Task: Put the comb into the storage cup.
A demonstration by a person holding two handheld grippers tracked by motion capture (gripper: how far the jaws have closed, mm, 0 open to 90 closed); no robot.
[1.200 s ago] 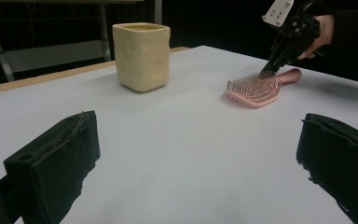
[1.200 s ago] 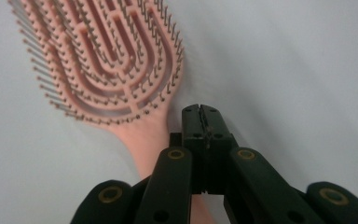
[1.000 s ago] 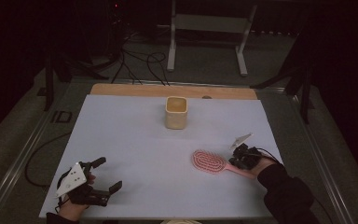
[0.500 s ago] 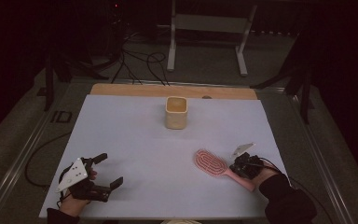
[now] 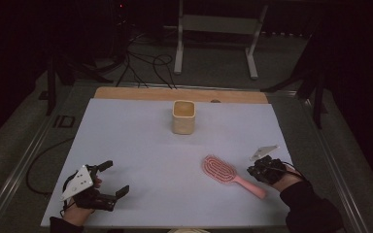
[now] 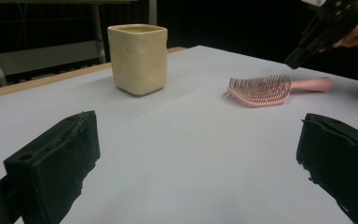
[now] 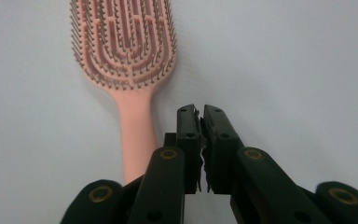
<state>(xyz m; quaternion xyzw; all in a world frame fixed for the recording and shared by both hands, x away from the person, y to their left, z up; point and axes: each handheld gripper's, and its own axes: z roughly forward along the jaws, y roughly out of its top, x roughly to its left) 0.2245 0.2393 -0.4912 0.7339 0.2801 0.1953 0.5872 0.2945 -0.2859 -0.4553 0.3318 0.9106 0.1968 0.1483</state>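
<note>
Both grippers are in my sight now, and I begin with the right gripper (image 7: 201, 108), because it is the one near the work. Its jaws are almost pressed together, with only a thin slit between the pads, and nothing is between them; they have just been opening a little. It hangs a bit above the table (image 5: 141, 145), beside the handle of the brush (image 5: 229, 174), not touching it. From the right gripper view the brush (image 7: 127, 60) lies flat with bristles up, the handle pointing toward me and a little to the left of my jaws. I judge that this position is good for a pick: the handle is free on all sides and lies on the near right part of the table, so I can come down over it. The cup (image 5: 183, 117) stands upright in the middle of the far side, well apart from the brush, and its open mouth faces up, so I think the brush should go there. For that I must open the jaws much wider first. The left gripper (image 5: 108, 179) rests at the near left corner, jaws spread wide and holding nothing, out of the way.
</note>
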